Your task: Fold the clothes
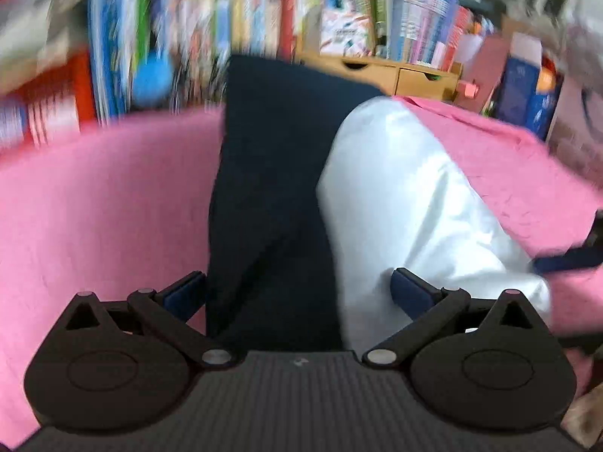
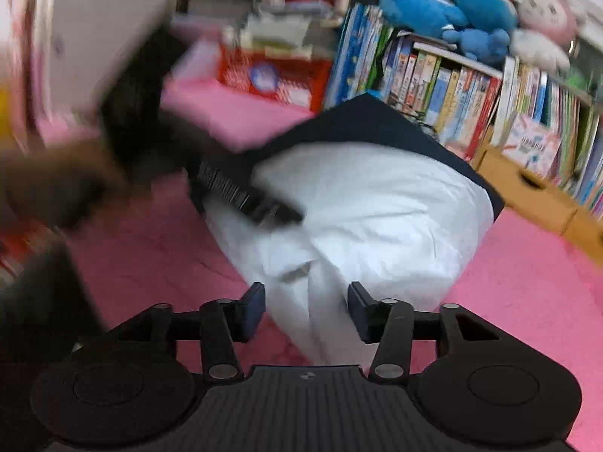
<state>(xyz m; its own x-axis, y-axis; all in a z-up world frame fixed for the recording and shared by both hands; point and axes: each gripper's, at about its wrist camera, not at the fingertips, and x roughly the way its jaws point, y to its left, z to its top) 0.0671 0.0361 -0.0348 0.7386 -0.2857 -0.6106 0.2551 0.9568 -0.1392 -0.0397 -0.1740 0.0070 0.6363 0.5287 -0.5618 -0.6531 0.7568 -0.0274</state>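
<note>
A dark navy garment (image 1: 271, 173) lies on the pink cloth (image 1: 101, 203), and a white garment (image 1: 399, 203) overlaps its right side. My left gripper (image 1: 297, 290) is open wide just above both, its fingers straddling the seam where white meets navy. In the right wrist view the white garment (image 2: 377, 207) lies on top of the navy one (image 2: 361, 120). My right gripper (image 2: 307, 310) is open over the white garment's near, narrow end, with cloth showing between its fingers. The left gripper (image 2: 245, 196) appears there as a blur at the garment's left edge, held by a hand (image 2: 56, 184).
Pink cloth (image 2: 527, 282) covers the work surface. Packed bookshelves (image 1: 245, 19) and a wooden drawer box (image 1: 407, 75) stand close behind it. Plush toys (image 2: 452, 7) sit on top of the shelf and a red crate (image 2: 279, 75) stands at the back.
</note>
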